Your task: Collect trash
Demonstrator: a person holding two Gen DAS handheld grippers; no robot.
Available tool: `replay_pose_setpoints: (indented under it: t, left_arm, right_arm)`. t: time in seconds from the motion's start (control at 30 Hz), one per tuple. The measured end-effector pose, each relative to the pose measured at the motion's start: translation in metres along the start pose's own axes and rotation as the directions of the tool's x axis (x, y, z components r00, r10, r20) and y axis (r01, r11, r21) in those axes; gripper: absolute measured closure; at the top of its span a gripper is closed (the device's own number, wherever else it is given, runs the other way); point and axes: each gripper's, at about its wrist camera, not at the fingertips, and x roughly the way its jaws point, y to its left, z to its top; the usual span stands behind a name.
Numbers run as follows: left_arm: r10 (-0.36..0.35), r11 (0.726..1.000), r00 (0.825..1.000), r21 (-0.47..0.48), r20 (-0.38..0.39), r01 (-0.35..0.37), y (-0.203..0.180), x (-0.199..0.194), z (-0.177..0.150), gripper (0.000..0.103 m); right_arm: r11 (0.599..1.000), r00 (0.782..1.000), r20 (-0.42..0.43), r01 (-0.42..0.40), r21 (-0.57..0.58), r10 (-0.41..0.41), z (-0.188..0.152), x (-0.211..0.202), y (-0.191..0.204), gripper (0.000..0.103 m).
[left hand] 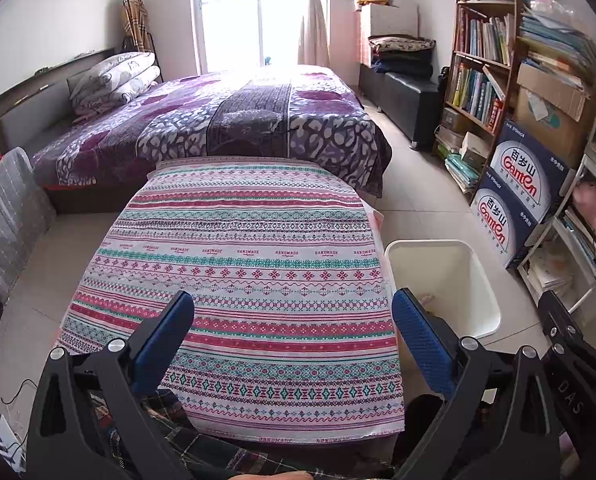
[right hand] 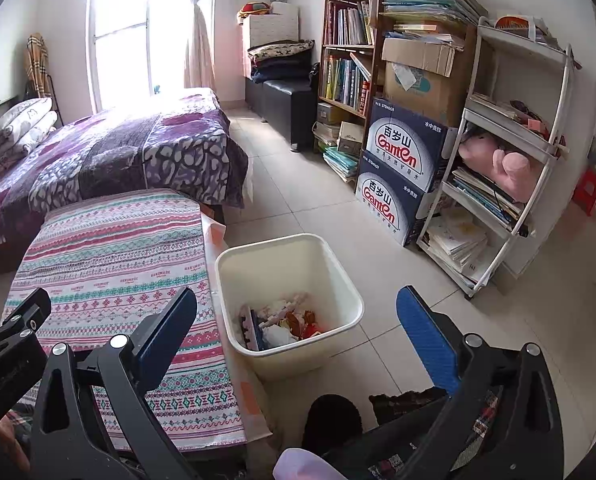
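Note:
A cream waste bin (right hand: pixel 338 276) stands on the tiled floor right of a low table under a striped patterned cloth (left hand: pixel 242 280). Mixed trash (right hand: pixel 286 320) lies at the bin's bottom. The bin also shows in the left wrist view (left hand: pixel 474 280). My left gripper (left hand: pixel 294 308) is open and empty, held over the near part of the cloth. My right gripper (right hand: pixel 298 312) is open and empty, above and just in front of the bin. No loose trash shows on the cloth.
A bed with a purple cover (left hand: pixel 234 116) stands behind the table. Bookshelves (right hand: pixel 350 52), stacked Ganten boxes (right hand: pixel 398 176) and a white rack (right hand: pixel 510 152) line the right wall. A grey cushion (left hand: pixel 6 216) sits at the left.

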Motion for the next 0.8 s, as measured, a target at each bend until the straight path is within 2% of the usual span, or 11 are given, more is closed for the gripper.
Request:
replay_pose_setpoints:
  t: [0.8]
  left_arm:
    - [0.010, 1.000, 1.000, -0.005, -0.006, -0.010, 0.004, 0.002, -0.005, 0.007]
  right_arm:
    - [1.000, 1.000, -0.027, -0.011, -0.006, 0.011, -0.005, 0.010, -0.004, 0.007]
